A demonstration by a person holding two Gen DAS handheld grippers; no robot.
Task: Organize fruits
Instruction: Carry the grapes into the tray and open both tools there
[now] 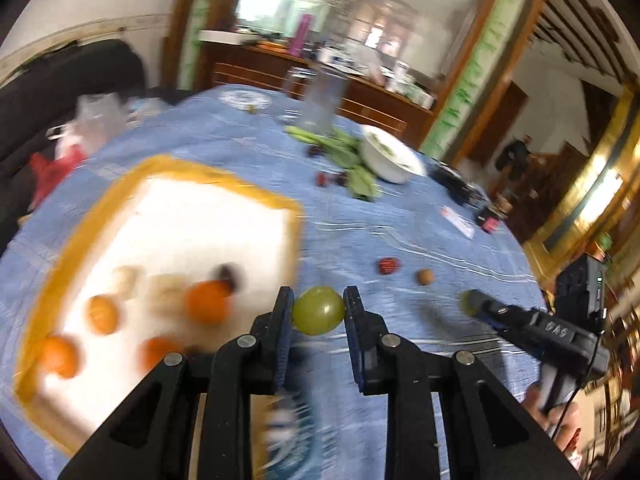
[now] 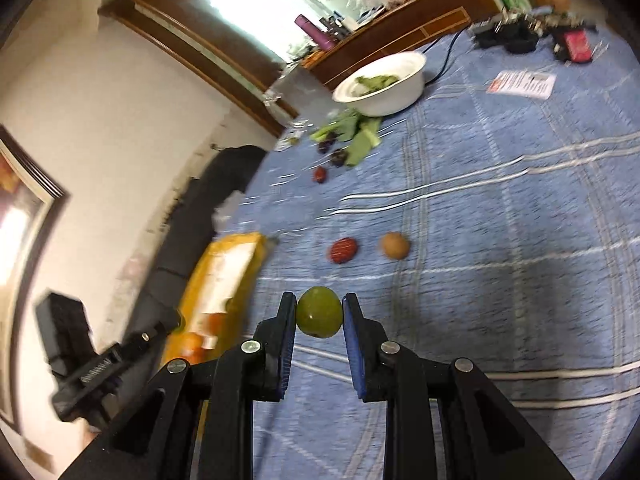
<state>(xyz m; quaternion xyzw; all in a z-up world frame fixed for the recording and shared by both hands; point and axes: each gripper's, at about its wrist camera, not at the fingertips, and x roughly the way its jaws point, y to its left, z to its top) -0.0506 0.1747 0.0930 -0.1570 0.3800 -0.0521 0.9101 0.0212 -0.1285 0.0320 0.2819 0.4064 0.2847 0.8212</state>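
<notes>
My left gripper [image 1: 319,300] is shut on a green round fruit [image 1: 319,312], held above the blue tablecloth just right of a white tray with an orange rim [image 1: 224,178]. Several oranges [image 1: 208,302], pale fruits and a dark one lie in that tray, all blurred. My right gripper [image 2: 319,304] is shut on a second green fruit [image 2: 319,317] over the cloth. On the cloth ahead lie a red date [image 2: 343,250] and a brown round fruit [image 2: 395,245]. The tray [image 2: 240,248] shows to the left in the right wrist view.
A white bowl [image 1: 390,158] with greens stands further back, with loose green leaves [image 1: 360,178] and dark grapes [image 1: 324,178] beside it. A clear jar [image 1: 322,104] stands behind. A paper [image 2: 522,84] and electronics [image 2: 516,36] lie at the far right. A hand [image 1: 560,412] holds the right gripper.
</notes>
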